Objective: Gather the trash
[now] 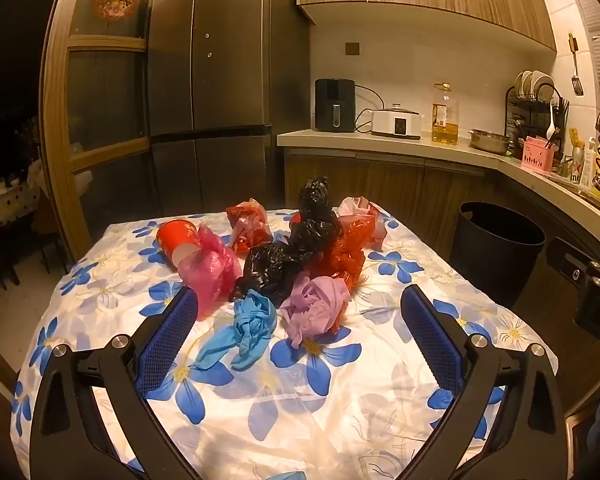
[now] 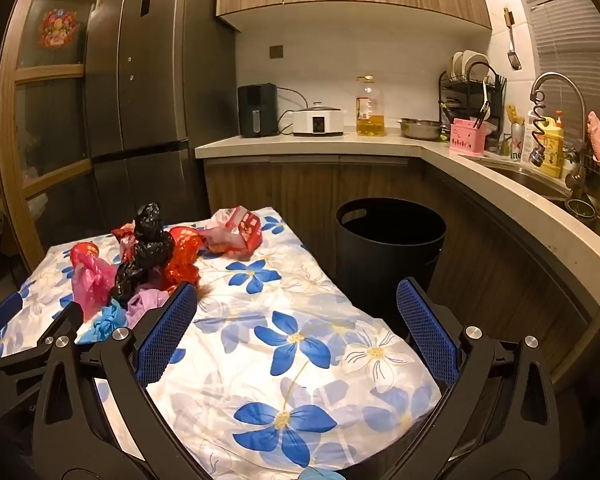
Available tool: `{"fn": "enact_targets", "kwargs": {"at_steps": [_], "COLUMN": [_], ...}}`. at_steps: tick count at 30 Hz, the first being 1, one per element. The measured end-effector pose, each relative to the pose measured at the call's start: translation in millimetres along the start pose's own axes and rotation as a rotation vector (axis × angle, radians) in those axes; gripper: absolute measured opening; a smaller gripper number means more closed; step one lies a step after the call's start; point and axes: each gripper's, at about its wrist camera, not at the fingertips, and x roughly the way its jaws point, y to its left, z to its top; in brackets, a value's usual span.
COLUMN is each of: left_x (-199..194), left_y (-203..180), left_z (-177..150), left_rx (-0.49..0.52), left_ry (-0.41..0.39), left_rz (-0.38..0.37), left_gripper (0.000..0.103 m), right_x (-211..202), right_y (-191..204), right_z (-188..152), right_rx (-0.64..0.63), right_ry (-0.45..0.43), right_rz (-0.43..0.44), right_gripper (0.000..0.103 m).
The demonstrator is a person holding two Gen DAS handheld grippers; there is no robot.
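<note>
Left gripper [image 1: 296, 312], jaws spread and empty, hangs nearest the crumpled blue plastic glove [image 1: 242, 334] at frame centre, its long axis running lower left to upper right

I have the left gripper [image 1: 300, 300] spread wide, tilted downward, holding nothing; my right gripper [image 2: 298, 298] matches it, jaws empty.

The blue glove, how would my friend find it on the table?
Look at the flowered tablecloth and its trash heap. At the heap's near edge, beside a lilac bag, lies the blue glove, the only sky-blue, rubbery piece.
</note>
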Motion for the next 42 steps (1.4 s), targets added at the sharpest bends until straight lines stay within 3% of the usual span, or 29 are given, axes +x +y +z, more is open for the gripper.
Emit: {"fn": "enact_targets", "kwargs": {"at_steps": [42], "left_x": [-1.0], "left_y": [4.2], "left_z": [-2.1], "left_rx": [-0.033], "left_ry": [0.005], "left_rz": [-0.02], "left_gripper": [0.097], "right_x": [-1.9], "right_y": [-0.2], "right_z": [-2.3], "right_rx": [0.007], "right_ry": [-0.007], "right_rz": [0.0], "right_gripper": [0.099]}}
